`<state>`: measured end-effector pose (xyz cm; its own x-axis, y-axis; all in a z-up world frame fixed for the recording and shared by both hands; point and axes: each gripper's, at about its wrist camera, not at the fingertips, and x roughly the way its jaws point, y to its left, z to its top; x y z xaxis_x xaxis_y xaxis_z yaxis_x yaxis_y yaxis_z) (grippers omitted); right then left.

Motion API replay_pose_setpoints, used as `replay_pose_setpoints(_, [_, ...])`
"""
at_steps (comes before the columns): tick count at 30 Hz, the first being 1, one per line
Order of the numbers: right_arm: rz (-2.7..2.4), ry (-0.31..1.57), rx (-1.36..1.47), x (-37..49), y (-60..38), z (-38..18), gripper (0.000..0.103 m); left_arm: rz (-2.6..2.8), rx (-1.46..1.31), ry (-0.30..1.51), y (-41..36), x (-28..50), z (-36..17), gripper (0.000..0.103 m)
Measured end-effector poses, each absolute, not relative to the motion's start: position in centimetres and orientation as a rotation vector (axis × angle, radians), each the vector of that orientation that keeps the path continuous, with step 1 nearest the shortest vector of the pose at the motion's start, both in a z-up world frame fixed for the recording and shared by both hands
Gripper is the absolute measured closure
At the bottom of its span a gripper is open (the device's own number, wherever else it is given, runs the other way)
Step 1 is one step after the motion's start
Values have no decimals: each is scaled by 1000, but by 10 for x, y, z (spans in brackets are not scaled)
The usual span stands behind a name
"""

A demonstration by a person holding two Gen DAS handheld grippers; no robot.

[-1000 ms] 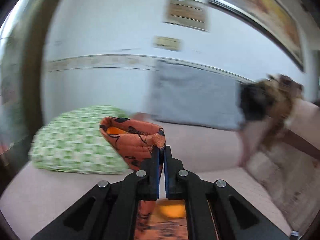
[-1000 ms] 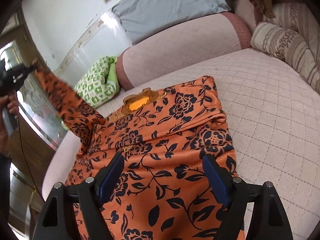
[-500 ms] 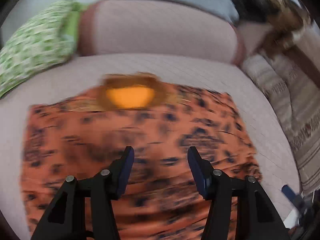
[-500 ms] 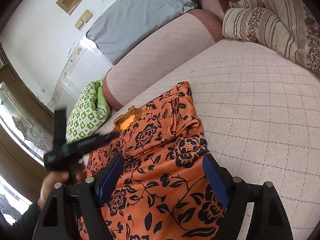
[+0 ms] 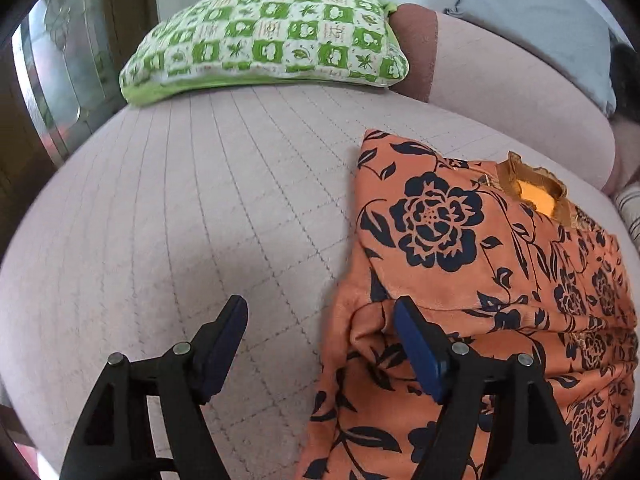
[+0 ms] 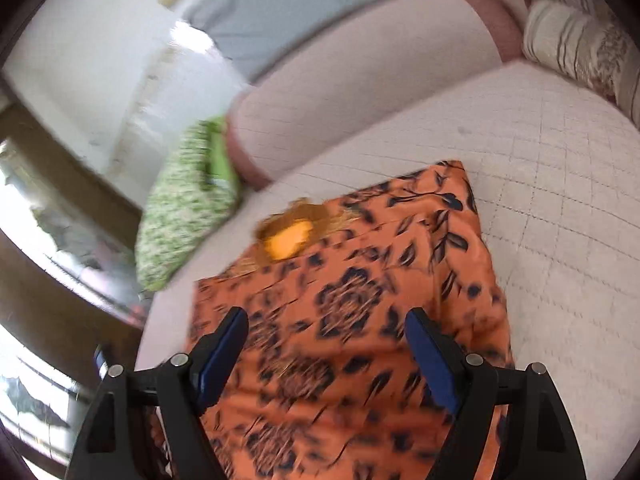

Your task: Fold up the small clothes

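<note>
Where garment [image 5: 460,240] lies, quilted bed [image 5: 200,208] meets cushion [image 5: 272,32].

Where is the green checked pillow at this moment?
In the left wrist view the green checked pillow lies at the top, on the far edge of the pink quilted couch seat, beside the backrest and apart from the orange flowered garment.

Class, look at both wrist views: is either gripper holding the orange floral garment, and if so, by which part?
Nothing is held. The left gripper, jaws just opened, stands at the orange floral garment near its folded edge; the right gripper hangs open above it.
</note>
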<state>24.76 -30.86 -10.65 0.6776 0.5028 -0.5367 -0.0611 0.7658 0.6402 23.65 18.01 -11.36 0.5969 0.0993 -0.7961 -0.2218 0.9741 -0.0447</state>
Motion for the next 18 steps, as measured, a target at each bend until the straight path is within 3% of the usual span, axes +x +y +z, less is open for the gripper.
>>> replay_pose_setpoints(3, [234, 842, 547, 279, -305, -117, 24, 173, -149, 903, 182, 233, -116, 27])
replay_pose_setpoints(8, [25, 641, 502, 231, -326, -91, 23, 155, -183, 869, 178, 236, -116, 27])
replay_pose_setpoints(10, [-79, 665, 572, 218, -348, -102, 23, 156, -187, 856, 175, 239, -117, 27])
replay_pose_setpoints(18, [194, 718, 538, 234, -317, -95, 23, 160, -112, 822, 163, 241, -105, 27])
